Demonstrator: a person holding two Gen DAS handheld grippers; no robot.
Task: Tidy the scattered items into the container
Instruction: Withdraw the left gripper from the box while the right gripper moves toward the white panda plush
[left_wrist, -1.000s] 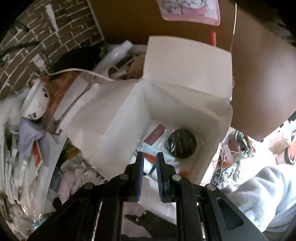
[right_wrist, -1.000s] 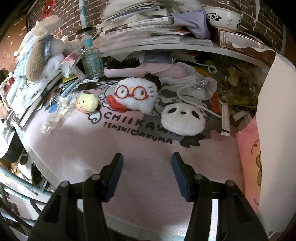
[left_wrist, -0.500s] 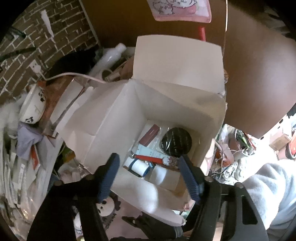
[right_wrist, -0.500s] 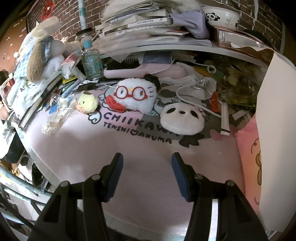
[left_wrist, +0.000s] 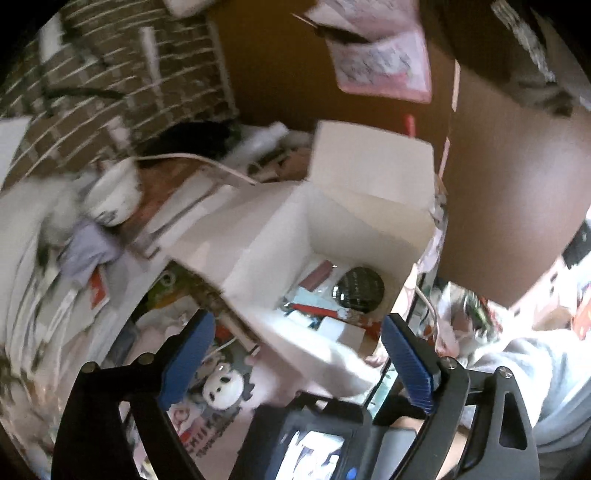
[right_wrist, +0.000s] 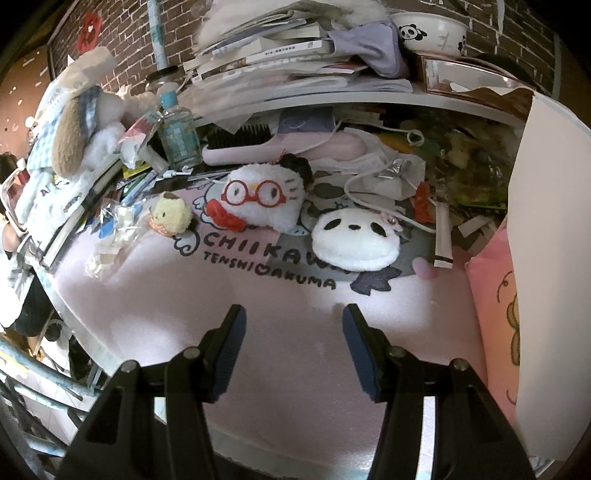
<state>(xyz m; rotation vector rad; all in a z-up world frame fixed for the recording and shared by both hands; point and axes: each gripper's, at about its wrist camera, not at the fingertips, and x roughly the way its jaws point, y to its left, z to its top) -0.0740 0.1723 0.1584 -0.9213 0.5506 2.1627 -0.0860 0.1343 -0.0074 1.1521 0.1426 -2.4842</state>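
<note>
Left gripper (left_wrist: 297, 352): jaws spread wide, empty, poised above the near rim of the white box (left_wrist: 369, 192); a round black tin (left_wrist: 360, 293) lies inside ahead. Right gripper (right_wrist: 291, 349): jaws spread, empty, over the pink mat (right_wrist: 280, 325). Panda plush (right_wrist: 354, 243) lies ahead, slightly right; glasses plush (right_wrist: 266, 206) just beyond, to its left.

Left wrist: high, tilted down into white box (left_wrist: 332, 236). Right wrist: low, level, facing clutter. Shared: panda plush (right_wrist: 354, 240) (left_wrist: 223, 386).
</note>
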